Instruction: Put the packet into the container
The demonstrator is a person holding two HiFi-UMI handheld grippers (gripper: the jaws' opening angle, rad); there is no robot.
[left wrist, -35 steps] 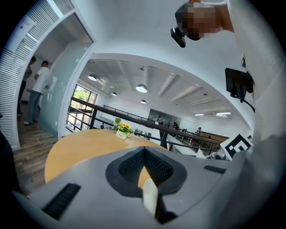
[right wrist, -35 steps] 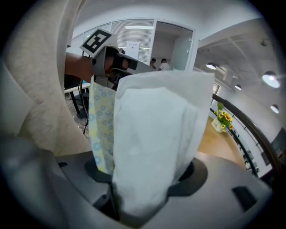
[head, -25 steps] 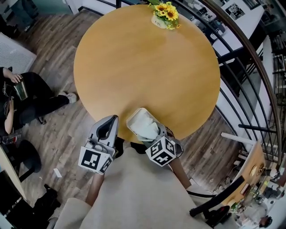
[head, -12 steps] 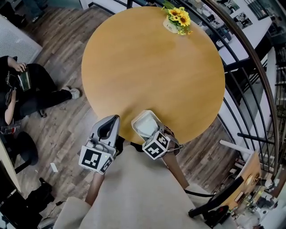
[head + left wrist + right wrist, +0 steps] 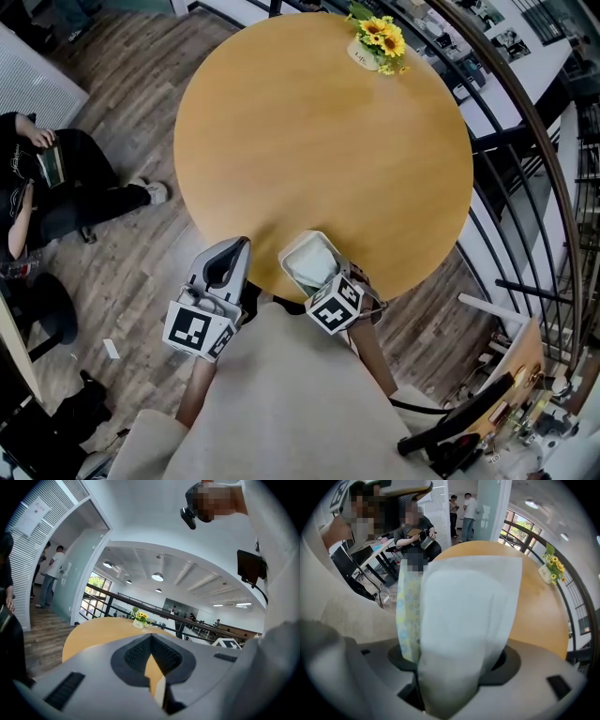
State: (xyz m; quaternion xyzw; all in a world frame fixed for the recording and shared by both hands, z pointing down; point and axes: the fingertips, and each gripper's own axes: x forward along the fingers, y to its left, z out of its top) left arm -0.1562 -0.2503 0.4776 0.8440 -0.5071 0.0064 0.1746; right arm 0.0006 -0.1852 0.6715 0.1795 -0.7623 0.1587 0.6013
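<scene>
- Judging by how the soft white film-wrapped packet (image 5: 464, 620) bulges and creases between the pads, I expect it to be light, squashy and a little slippery. Nothing about it looks fragile.
- I would hold it as it is held now, low on one end and across the broad faces, firmly enough that the film cannot slide out. A pinch on a loose corner would probably let it flop.
- It is a plump oblong pad, plain white on the wide face. In the right gripper view a pale yellow-and-blue printed strip runs down its left side.
- My right gripper (image 5: 454, 670) has its jaws clamped on the packet's lower end, standing wide because of its bulk.
- The packet (image 5: 309, 261) sits over the near edge of the round light-wood tabletop (image 5: 319, 141), with the gripper pointing steeply down. I cannot tell whether it touches the wood.
- My left gripper (image 5: 151, 653) has its jaws pressed together on nothing, just off that same near edge.
- No view shows me a container.
</scene>
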